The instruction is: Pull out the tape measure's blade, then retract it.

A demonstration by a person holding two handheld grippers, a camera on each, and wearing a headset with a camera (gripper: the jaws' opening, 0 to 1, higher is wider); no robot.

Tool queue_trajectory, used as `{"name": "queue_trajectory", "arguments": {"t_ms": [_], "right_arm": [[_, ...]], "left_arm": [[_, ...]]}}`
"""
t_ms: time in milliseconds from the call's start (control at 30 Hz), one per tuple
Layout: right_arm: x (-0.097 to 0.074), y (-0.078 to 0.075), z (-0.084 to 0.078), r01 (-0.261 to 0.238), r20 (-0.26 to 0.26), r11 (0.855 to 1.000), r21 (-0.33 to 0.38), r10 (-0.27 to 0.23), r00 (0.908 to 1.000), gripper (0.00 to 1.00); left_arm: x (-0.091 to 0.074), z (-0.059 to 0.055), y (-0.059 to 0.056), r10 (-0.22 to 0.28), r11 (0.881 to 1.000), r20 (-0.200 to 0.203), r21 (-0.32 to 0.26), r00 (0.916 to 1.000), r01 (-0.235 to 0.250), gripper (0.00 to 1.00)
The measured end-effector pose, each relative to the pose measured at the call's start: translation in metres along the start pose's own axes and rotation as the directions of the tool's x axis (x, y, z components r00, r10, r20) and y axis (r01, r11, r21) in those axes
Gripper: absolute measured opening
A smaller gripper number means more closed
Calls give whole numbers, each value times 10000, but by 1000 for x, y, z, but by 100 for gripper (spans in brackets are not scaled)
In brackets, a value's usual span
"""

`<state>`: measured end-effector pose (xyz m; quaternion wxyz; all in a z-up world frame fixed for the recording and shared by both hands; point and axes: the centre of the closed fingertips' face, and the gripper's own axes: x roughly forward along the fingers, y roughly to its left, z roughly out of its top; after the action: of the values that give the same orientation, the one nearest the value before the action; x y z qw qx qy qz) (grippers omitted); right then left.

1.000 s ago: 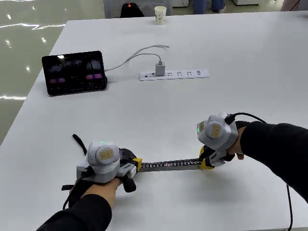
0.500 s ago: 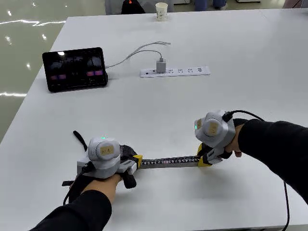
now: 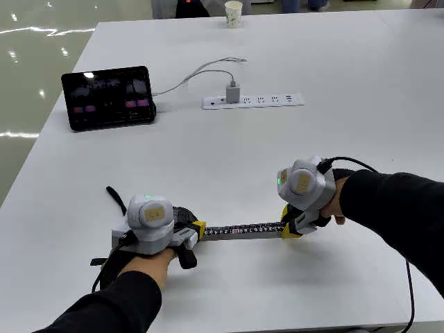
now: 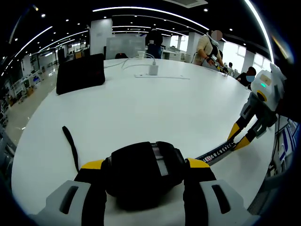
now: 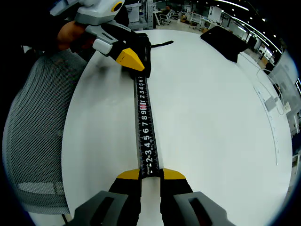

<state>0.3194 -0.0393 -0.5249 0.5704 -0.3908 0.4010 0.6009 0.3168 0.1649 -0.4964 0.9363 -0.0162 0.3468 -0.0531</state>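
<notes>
Currently, the left tool is clamped on the black case of the tape measure, with one yellow-tipped jaw on each side of the case. In the head view the case rests on the white surface at the 7 o'clock position, near the front edge. A black strap lies on the surface just beside the case, toward 10 o'clock from it.

The blade is extended. It runs from the case toward 3 o'clock to the right tool. Whether the blade touches the surface cannot be told. The right tool is closed on the free end of the blade. In the right gripper view that end sits between the two yellow tips, and the printed scale runs up the blade to the case at 12 o'clock. In the head view the right tool sits at the 5 o'clock position, well apart from the left tool, with the blade spanning the gap.

Further back on the surface, a tablet stands at 10 o'clock with its screen lit. A power strip lies at 12 o'clock, with a charger plugged into its left end and a cable leading toward the tablet. A paper cup stands at the far edge, also at 12 o'clock.
</notes>
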Motion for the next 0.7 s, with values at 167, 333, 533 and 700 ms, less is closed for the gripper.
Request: {"name": "queue_trajectory", "arguments": {"t_ms": [167, 333, 533, 700], "right_arm": [[1, 1, 1, 5, 66, 10000, 8, -5, 10000, 11], [2, 2, 3, 26, 109, 10000, 10, -26, 9999, 11], [3, 2, 5, 84, 87, 9999, 58, -85, 9999, 11], [4, 3, 6, 102, 128, 9999, 96, -103, 9999, 11]], "left_arm": [[0, 0, 0, -1, 10000, 0, 11, 10000, 1, 61], [0, 1, 0, 20, 10000, 24, 12, 10000, -20, 61], [0, 1, 0, 12, 10000, 28, 22, 10000, -12, 61], [0, 1, 0, 13, 10000, 30, 33, 10000, -13, 61]]}}
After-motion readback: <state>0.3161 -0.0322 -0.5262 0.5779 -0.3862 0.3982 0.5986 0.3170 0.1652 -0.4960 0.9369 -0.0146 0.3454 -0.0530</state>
